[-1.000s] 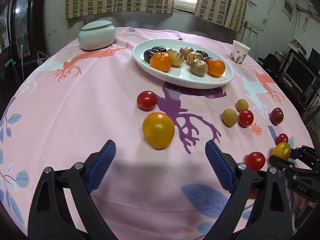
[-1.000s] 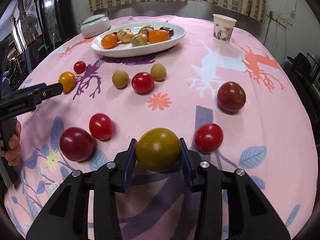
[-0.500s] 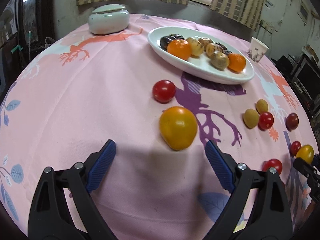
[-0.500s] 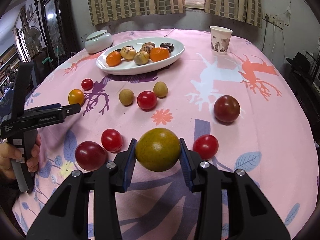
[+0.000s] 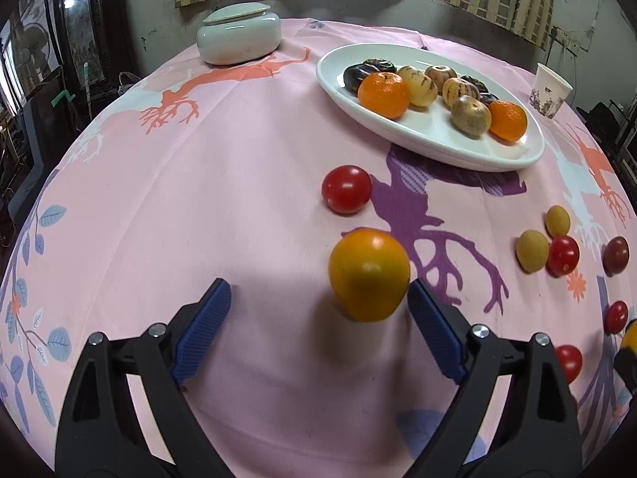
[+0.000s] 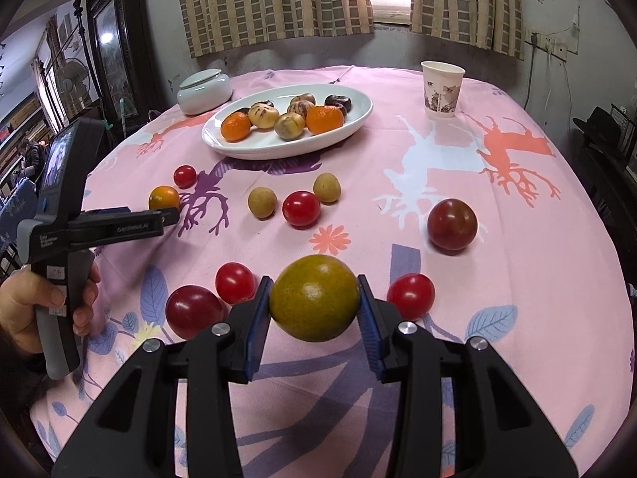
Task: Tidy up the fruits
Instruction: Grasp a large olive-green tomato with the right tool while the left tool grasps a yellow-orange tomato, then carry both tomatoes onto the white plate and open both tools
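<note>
Fingers (image 6: 363, 310) clamped on green-yellow fruit (image 6: 314, 298)

Left gripper (image 5: 318, 306) spread wide over a pink cloth (image 5: 199, 199). An orange tomato (image 5: 369, 275) touches its right finger. White plate (image 5: 398, 127) of fruit at one o'clock.

Both wrist views low, forward, sharing plate (image 5: 430, 141).
</note>
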`<state>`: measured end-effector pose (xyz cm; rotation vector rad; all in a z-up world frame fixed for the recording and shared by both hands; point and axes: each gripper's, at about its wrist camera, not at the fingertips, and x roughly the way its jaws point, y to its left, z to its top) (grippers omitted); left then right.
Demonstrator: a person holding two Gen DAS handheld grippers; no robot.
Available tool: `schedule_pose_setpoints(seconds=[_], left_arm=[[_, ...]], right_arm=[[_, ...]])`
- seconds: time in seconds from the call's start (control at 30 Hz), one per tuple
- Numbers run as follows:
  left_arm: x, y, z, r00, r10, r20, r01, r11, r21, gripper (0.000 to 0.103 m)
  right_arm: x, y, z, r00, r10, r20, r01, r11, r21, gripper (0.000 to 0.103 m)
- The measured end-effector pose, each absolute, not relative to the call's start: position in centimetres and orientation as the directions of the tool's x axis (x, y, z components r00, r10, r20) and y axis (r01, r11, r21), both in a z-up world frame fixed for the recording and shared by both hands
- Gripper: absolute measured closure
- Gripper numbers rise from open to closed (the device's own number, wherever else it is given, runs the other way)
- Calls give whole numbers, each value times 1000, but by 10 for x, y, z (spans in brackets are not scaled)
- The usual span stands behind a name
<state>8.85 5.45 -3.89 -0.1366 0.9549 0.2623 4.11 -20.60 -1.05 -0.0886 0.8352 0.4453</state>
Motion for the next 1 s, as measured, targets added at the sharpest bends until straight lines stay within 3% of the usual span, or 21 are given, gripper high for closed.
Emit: schedule_pose_setpoints(seconds=[0.1, 0.17, 0.2, 1.0], left_arm=[[90, 54, -40, 552, 159, -819, -281, 960, -2, 28], [89, 49, -38, 569, 148, -809, -245, 969, 5, 59], [88, 45, -36, 574, 147, -806, -230, 973, 13, 64], [59, 37, -34, 592, 104, -799, -173, 985, 0, 64]], right_arm=[[41, -205, -11, 583, 349, -734, -418, 903, 97, 62], [40, -205, -10, 582, 350, -734, -420, 902, 97, 62], [40, -205, -11, 581, 351, -735, -422, 902, 97, 62], [44, -205, -16, 582, 340, -739, -416, 905, 89, 62]])
